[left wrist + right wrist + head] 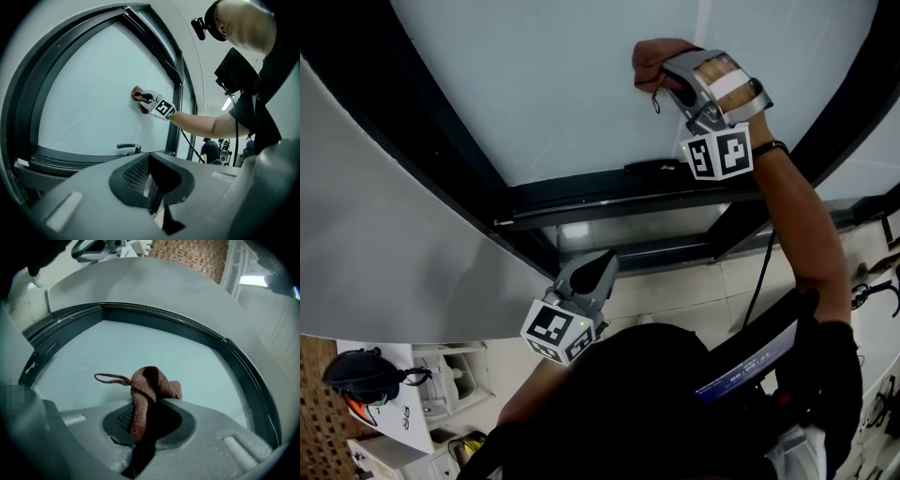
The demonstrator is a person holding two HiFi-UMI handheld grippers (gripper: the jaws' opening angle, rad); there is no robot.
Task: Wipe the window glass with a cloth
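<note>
The pale window glass (553,84) fills the upper head view inside a dark frame (609,202). My right gripper (670,80) is raised to the glass, shut on a brown cloth (649,64) that is pressed against the pane. In the right gripper view the cloth (150,385) bunches out of the jaws with a small loop hanging to the left, and the glass (164,352) lies right behind it. My left gripper (602,265) hangs low near the body, shut and empty, pointing at the lower frame. From it I see the cloth (136,93) on the glass (93,108).
A dark window handle (661,169) sits on the bottom frame below the right gripper. A white wall (384,253) curves along the left. A black cable (759,272) runs down from the right arm. Another person (210,150) stands far off to the right.
</note>
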